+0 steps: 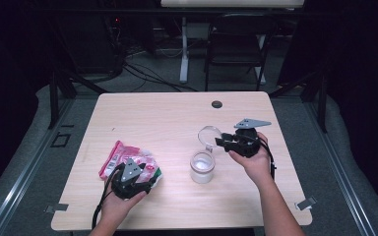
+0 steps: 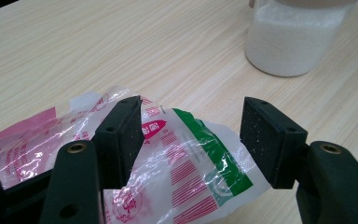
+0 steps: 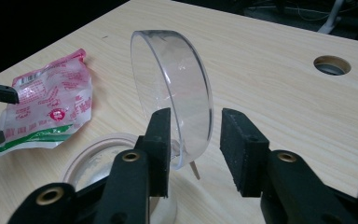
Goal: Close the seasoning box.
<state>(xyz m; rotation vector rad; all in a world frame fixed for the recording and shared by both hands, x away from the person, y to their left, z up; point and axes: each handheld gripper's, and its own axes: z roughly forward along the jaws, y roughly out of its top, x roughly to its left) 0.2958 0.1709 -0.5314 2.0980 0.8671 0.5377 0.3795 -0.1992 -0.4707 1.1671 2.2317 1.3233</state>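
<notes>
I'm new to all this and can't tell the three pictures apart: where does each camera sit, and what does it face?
High view: above the person's side, looking down on the table; forearms and both grippers show.
Left gripper view: rides the left gripper, facing the plastic bag between its open jaws.
Right gripper view: rides the right gripper, jaws around the clear lid.
Shared: both gripper views show the bag and the jar.

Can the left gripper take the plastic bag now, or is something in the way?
Probably yes: the left gripper is open with the plastic bag already between its jaws, nothing blocking.
</notes>
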